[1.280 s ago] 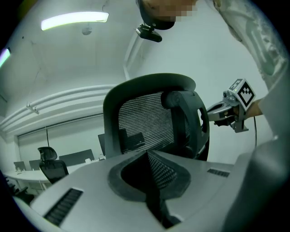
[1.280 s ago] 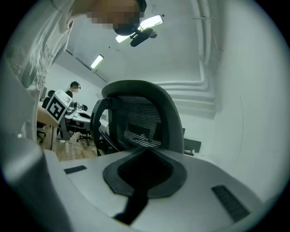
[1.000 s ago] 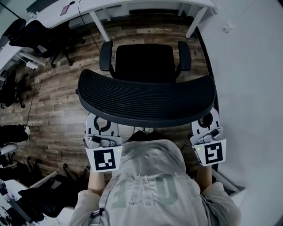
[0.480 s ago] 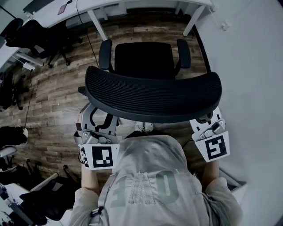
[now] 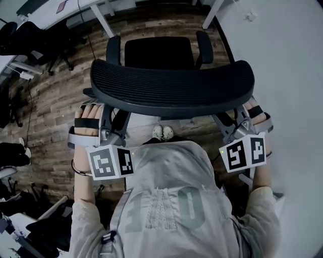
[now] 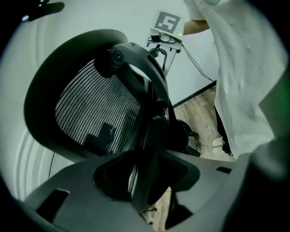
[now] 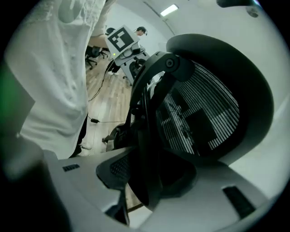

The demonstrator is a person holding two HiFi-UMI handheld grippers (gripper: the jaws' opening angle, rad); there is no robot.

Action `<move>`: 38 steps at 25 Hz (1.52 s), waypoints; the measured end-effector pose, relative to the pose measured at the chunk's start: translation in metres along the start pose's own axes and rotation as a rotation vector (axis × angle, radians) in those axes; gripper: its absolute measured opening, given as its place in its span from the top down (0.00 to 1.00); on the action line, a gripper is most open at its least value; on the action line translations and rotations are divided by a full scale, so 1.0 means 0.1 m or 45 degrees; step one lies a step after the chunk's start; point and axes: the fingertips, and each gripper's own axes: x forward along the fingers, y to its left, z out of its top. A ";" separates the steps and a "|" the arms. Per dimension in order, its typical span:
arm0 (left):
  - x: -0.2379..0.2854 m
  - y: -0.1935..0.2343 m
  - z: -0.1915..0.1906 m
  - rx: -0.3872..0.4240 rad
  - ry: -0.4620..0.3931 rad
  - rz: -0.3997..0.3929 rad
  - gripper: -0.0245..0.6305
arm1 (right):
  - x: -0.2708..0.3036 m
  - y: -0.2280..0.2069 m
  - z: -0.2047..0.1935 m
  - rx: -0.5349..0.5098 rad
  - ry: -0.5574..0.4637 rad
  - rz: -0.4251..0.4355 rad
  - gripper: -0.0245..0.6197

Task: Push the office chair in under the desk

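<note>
Desk [image 5: 88,6] stands white at the far side; the office chair [image 5: 171,93] sits on the wood floor [image 5: 55,101] just before it, seat toward the desk, backrest toward the person [image 5: 166,211]. Left gripper [image 5: 117,125] and right gripper [image 5: 228,127] reach in under the backrest's two ends; both pairs of jaws have just been opening and gape wide, gripping nothing, though a dark frame strut [image 6: 152,113] stands between each pair.

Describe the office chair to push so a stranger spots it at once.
Start at the white desk along the head view's top edge. The office chair stands before it, seat toward the desk. Unlike the dark chairs at left, it shows a curved mesh backrest.
</note>
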 end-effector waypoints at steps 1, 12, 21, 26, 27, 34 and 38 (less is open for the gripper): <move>0.04 -0.01 0.05 0.037 0.001 -0.012 0.67 | 0.01 -0.01 0.00 -0.032 0.018 0.001 0.74; 0.17 0.04 0.17 0.119 0.090 -0.075 0.70 | 0.13 -0.12 -0.07 -0.200 0.104 0.029 0.75; 0.22 0.09 0.14 0.132 0.130 -0.090 0.71 | 0.20 -0.16 -0.08 -0.164 0.116 0.068 0.80; 0.39 0.20 0.16 0.113 0.140 -0.068 0.71 | 0.34 -0.33 -0.18 -0.165 0.140 0.034 0.80; 0.43 0.23 0.16 0.111 0.141 -0.061 0.71 | 0.37 -0.37 -0.20 -0.164 0.139 0.023 0.80; 0.79 0.52 0.04 0.150 0.172 -0.047 0.74 | 0.68 -0.70 -0.21 -0.154 0.108 -0.001 0.80; 1.00 0.74 -0.04 0.141 0.172 -0.052 0.74 | 0.85 -0.89 -0.21 -0.141 0.103 0.002 0.80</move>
